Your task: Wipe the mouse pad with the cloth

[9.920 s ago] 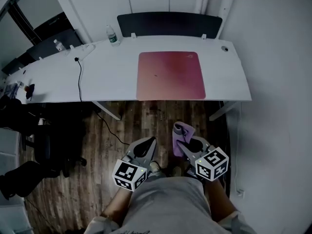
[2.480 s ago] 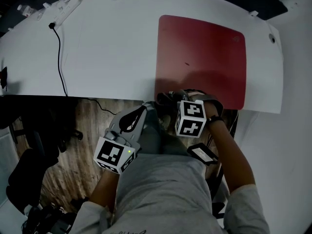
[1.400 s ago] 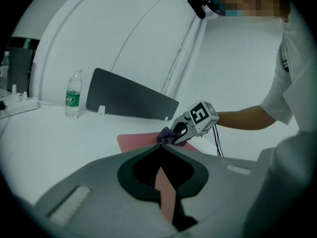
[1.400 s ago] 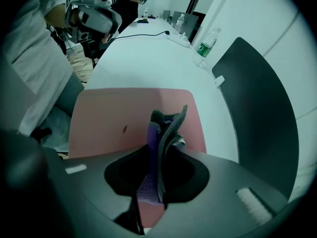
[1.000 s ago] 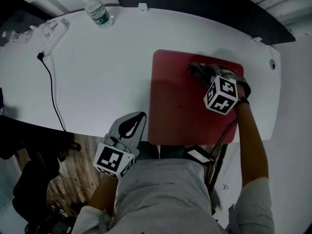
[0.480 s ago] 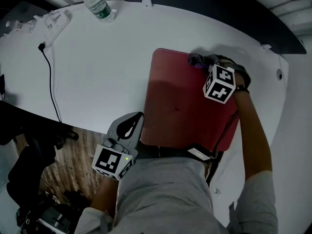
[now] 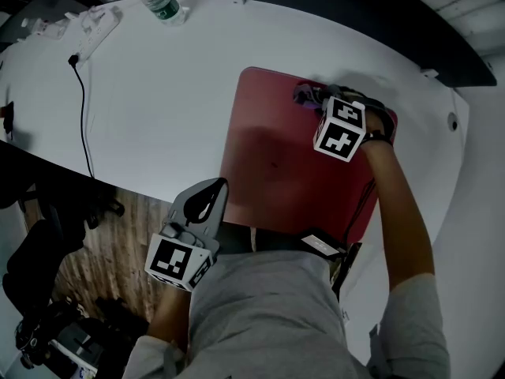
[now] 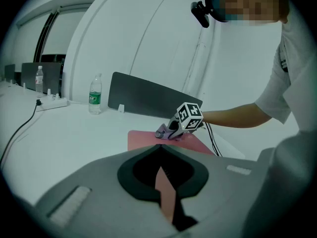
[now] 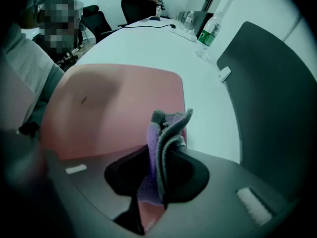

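Note:
The red mouse pad (image 7: 272, 168) lies on the white desk (image 7: 158, 117), right of the middle. My right gripper (image 7: 310, 96) is shut on a purple-grey cloth (image 7: 304, 95) and holds it down on the pad's far edge, near the far right corner. In the right gripper view the folded cloth (image 9: 166, 138) stands up between the jaws over the pad (image 9: 114, 108). My left gripper (image 7: 215, 186) hangs shut and empty over the desk's near edge, left of the pad. The left gripper view shows the right gripper (image 8: 171, 129) and cloth (image 8: 162, 131) on the pad (image 8: 141, 138).
A water bottle (image 7: 158, 2) stands at the desk's far edge, with a power strip (image 7: 91, 24) and its black cable (image 7: 81, 109) at the left. A dark partition (image 7: 355, 14) runs behind the desk. Black chairs (image 7: 31, 267) stand on the wooden floor at the left.
My right gripper carried the cloth from the pad's near edge across to its far edge, then slid a little left along it. The left gripper stayed by the near edge.

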`<act>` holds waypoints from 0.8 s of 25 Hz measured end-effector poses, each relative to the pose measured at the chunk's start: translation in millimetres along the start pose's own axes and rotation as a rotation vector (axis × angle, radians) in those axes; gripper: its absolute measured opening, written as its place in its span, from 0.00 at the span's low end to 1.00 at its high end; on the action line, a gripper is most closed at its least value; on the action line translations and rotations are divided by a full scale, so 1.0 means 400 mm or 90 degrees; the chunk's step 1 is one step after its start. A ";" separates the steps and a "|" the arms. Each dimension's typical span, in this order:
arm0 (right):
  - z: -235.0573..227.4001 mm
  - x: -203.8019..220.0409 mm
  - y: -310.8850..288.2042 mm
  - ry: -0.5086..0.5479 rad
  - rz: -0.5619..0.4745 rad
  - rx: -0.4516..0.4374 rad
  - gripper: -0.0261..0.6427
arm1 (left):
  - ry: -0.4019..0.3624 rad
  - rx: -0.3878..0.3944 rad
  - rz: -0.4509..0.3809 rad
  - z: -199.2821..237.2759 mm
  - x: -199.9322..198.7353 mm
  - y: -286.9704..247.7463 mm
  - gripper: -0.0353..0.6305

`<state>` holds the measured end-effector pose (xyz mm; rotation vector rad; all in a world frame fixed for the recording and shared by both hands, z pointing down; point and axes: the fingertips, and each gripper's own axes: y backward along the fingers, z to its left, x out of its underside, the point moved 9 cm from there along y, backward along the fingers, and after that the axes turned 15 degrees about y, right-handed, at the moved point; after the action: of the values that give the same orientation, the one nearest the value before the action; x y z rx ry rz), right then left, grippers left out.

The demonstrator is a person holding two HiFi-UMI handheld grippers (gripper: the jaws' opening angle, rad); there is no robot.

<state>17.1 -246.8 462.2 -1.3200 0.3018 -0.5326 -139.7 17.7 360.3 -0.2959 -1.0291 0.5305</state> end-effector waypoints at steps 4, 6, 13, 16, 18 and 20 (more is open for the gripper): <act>0.048 -0.027 0.011 -0.002 -0.003 0.001 0.18 | -0.003 -0.005 -0.006 -0.023 0.027 0.035 0.08; 0.085 -0.042 0.017 -0.009 -0.004 -0.005 0.18 | -0.007 0.001 -0.003 -0.035 0.038 0.051 0.08; 0.203 -0.089 0.042 -0.022 -0.008 -0.010 0.18 | -0.020 0.036 0.007 -0.037 0.077 0.091 0.08; 0.265 -0.111 0.054 -0.026 -0.001 -0.007 0.18 | -0.025 0.047 0.020 -0.027 0.110 0.128 0.08; 0.305 -0.127 0.060 -0.030 0.003 -0.008 0.18 | -0.025 0.050 0.026 -0.021 0.134 0.161 0.08; 0.348 -0.141 0.065 -0.040 0.003 -0.013 0.18 | -0.028 0.053 0.032 -0.016 0.162 0.193 0.08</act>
<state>44.1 -96.6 464.7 -1.3521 0.2585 -0.4833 -129.5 117.6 368.2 -0.2372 -1.0407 0.6264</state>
